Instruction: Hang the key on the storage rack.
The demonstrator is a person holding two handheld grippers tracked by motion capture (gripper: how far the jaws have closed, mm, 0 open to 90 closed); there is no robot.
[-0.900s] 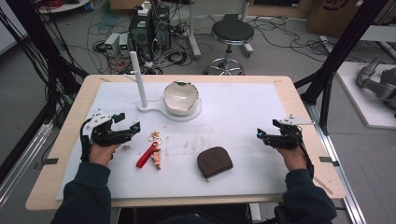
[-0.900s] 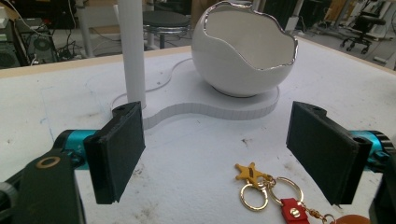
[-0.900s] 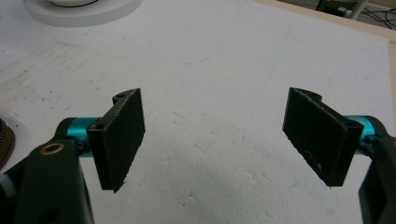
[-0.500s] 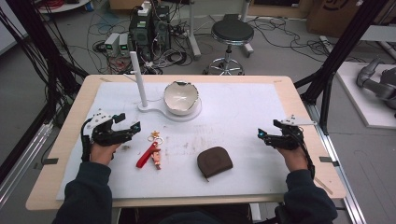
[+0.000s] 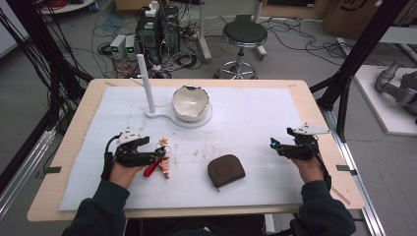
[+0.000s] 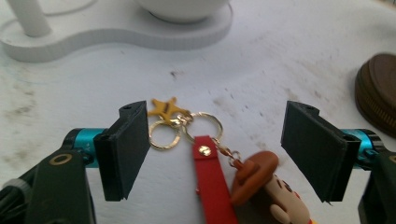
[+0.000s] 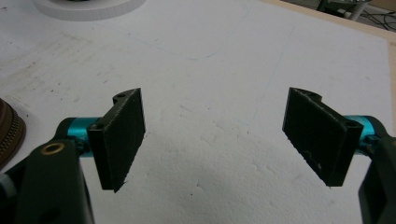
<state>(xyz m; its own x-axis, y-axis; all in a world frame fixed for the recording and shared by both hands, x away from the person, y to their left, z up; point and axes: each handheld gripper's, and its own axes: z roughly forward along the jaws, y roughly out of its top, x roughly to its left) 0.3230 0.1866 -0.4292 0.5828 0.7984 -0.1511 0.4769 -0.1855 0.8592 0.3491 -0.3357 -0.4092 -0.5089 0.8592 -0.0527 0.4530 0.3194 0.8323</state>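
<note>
A keychain (image 5: 158,164) lies on the white mat, left of centre: a red strap (image 6: 212,182), gold rings (image 6: 163,133), a yellow star charm (image 6: 164,108) and a small cowboy figure (image 6: 266,191). My left gripper (image 5: 153,155) is low over it and open. In the left gripper view (image 6: 217,144) the rings and strap top lie between the jaws, untouched. A brown zip pouch (image 5: 225,170) lies right of the keychain. My right gripper (image 5: 276,146) is open at the mat's right side, with bare mat between its jaws (image 7: 212,135).
A white stand (image 5: 162,116) with an upright post (image 5: 146,81) and a white bowl (image 5: 191,102) sits at the back of the mat. The pouch edge (image 7: 9,130) shows at the left of the right gripper view. Wooden table edges (image 5: 319,118) frame the mat.
My left gripper has moved right and toward the person, down over the keychain's ring end. The right gripper has stayed where it was.
</note>
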